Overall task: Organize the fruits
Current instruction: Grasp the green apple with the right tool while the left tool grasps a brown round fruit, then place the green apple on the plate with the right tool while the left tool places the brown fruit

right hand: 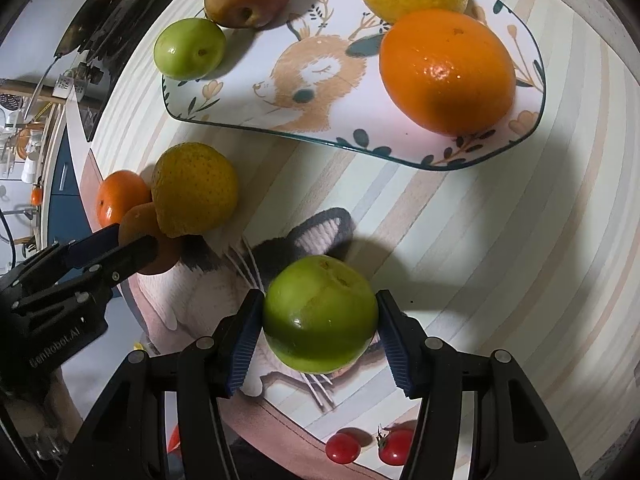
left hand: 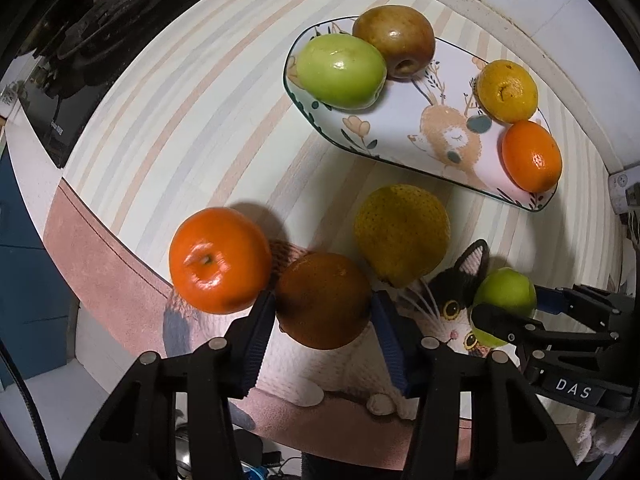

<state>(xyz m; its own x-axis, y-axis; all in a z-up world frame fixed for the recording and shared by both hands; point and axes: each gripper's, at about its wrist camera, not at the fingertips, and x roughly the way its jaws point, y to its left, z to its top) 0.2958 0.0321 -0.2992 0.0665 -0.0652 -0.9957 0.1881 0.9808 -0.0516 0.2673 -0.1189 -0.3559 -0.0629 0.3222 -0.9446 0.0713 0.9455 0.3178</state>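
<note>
My left gripper (left hand: 325,320) points down with both blue pads against a dark orange (left hand: 324,292) on the cat-print mat; it also shows in the right wrist view (right hand: 120,252). My right gripper (right hand: 320,332) is shut on a green apple (right hand: 320,316), seen from the left wrist as well (left hand: 506,292). Beside the dark orange lie a bright orange (left hand: 220,260) and a yellow pear-like fruit (left hand: 400,232). The deer-print plate (left hand: 304,100) beyond carries a green apple (left hand: 340,72), a brown-red apple (left hand: 396,40), a yellow citrus (left hand: 508,90) and an orange (left hand: 532,156).
A black stove (left hand: 100,40) stands at the far left of the striped table. Two cherry tomatoes (right hand: 342,448) lie near the table's front edge, below my right gripper. The pink cat mat (left hand: 452,312) lies under both grippers.
</note>
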